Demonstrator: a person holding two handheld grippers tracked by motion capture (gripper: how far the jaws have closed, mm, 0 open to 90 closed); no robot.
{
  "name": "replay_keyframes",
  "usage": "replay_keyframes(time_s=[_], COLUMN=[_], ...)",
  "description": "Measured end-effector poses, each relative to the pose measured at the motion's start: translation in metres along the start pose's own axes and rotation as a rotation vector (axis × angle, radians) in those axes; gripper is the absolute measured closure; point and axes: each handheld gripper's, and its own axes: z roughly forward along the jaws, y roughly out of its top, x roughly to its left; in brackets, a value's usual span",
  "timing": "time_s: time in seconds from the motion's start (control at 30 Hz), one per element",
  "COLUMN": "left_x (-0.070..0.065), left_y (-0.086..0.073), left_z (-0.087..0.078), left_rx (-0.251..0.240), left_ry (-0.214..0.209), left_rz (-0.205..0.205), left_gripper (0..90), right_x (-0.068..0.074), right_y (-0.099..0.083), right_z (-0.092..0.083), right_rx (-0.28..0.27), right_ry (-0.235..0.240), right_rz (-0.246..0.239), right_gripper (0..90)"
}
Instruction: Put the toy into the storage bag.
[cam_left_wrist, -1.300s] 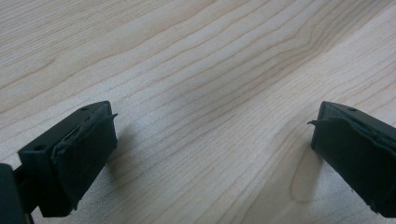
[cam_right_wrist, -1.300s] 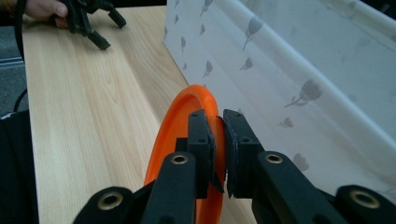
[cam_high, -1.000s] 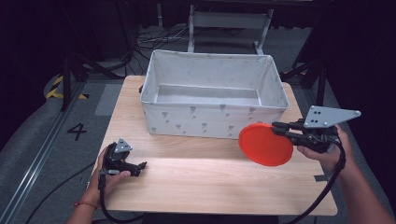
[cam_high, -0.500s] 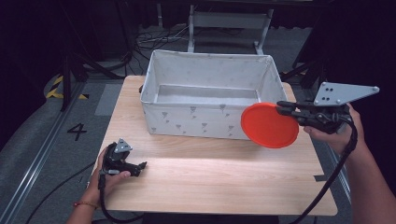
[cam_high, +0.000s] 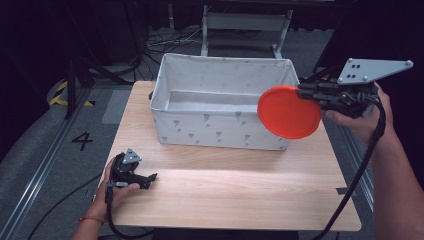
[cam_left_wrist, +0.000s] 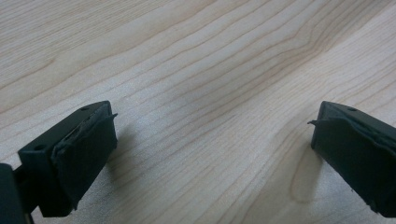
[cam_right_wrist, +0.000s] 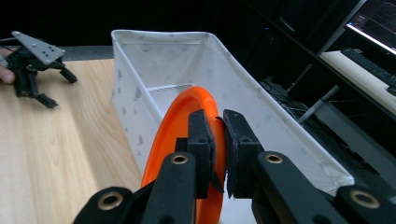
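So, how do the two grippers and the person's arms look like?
Both grippers, left and right, are black with two flat padded jaws and a trailing black cable. Each carries a grey three-cornered plate with small holes. The right one shows brass-coloured pins. The forearms are bare; a thin bracelet circles the left wrist.

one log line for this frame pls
right hand-held gripper: shut on orange plate, near white bin | left hand-held gripper: open, on table

Bin (cam_high: 220, 125) on table (cam_high: 240, 200), toward its far edge. Plate (cam_high: 289, 112) off table, at bin's right front corner, pinched on edge by right gripper (cam_high: 305, 92). Left gripper (cam_high: 145, 177) on table, before bin's left end.
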Motion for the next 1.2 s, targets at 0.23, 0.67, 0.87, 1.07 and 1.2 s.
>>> replay_keyframes(time_s=[0.23,0.67,0.87,1.07,1.2], left_x=[0.000,0.000,0.000,0.000,0.000], left_y=[0.000,0.000,0.000,0.000,0.000], left_z=[0.000,0.000,0.000,0.000,0.000], left_rx=[0.003,0.003,0.001,0.001,0.005], left_ry=[0.001,0.003,0.003,0.001,0.003], left_rz=[0.001,0.004,0.004,0.002,0.004], left_gripper=[0.5,0.5,0.5,0.5,0.5], right_x=[-0.021,-0.060,-0.074,-0.074,-0.072], right_y=[0.012,0.009,0.000,-0.011,-0.016], right_z=[0.012,0.055,0.080,0.103,0.112], right_rx=[-0.004,0.050,0.083,0.123,0.141], right_ry=[-0.021,-0.040,-0.027,0.017,0.051], right_rz=[0.018,0.051,0.064,0.035,0.009], right_gripper=[82.4,82.4,82.4,82.4,82.4])
